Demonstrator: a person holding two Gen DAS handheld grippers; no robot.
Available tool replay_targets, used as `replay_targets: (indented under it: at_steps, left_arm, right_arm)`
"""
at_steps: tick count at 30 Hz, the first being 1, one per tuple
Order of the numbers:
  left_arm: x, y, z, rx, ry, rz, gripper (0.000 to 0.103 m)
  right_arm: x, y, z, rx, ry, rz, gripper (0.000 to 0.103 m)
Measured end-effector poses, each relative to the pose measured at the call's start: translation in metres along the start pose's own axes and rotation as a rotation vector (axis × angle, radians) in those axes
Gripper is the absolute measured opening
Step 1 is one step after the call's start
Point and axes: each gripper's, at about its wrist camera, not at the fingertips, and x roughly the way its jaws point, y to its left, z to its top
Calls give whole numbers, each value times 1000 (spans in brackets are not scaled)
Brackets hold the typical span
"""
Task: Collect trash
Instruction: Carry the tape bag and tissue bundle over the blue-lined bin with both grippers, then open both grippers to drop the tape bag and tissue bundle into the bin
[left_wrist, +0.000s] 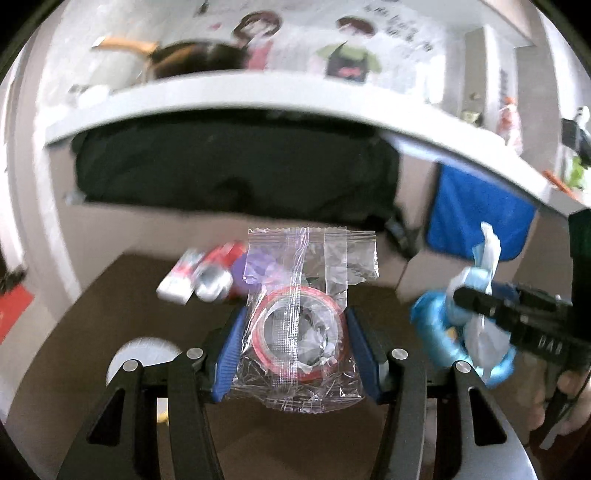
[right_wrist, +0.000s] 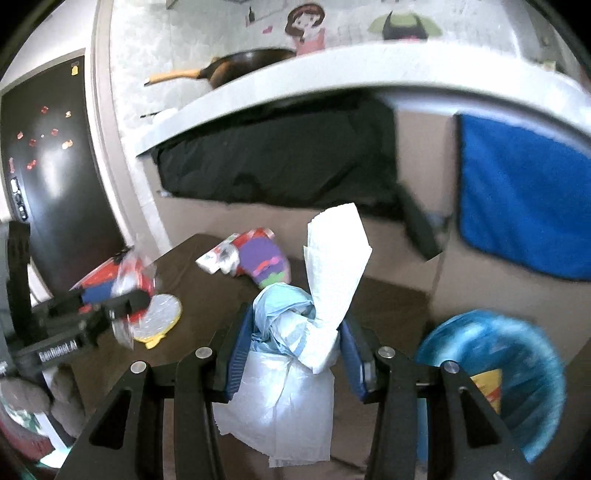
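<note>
My left gripper (left_wrist: 295, 332) is shut on a clear plastic wrapper (left_wrist: 299, 317) with a red ring printed on it, held above the dark brown table (left_wrist: 129, 295). My right gripper (right_wrist: 295, 343) is shut on a wad of white tissue and pale blue plastic (right_wrist: 295, 332), also above the table (right_wrist: 207, 288). In the left wrist view the right gripper (left_wrist: 476, 299) shows at the right with its wad (left_wrist: 480, 266). In the right wrist view the left gripper (right_wrist: 122, 299) shows at the left with its wrapper (right_wrist: 133, 280).
Red, white and purple packets (right_wrist: 251, 258) lie at the table's far edge, also in the left wrist view (left_wrist: 207, 273). A yellow-rimmed disc (right_wrist: 159, 314) lies on the table. A blue bin (right_wrist: 495, 373) stands at the right. A white counter (right_wrist: 332, 74), a dark cloth and a blue towel (right_wrist: 517, 206) lie beyond.
</note>
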Motion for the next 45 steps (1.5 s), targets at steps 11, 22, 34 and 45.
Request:
replay_targets:
  at_steps: [11, 22, 34, 45]
  left_arm:
    - [53, -112, 34, 83, -62, -205, 55]
    - [131, -205, 19, 142, 59, -344, 55]
    - [194, -241, -14, 152, 218, -373, 55]
    - [214, -235, -12, 94, 275, -495, 75]
  right_arm:
    - [-73, -76, 13, 21, -104, -208, 42]
    - [-76, -173, -24, 147, -77, -337, 42]
    - [-40, -231, -63, 275, -12, -325, 42]
    - [-37, -249, -76, 351, -37, -304, 67]
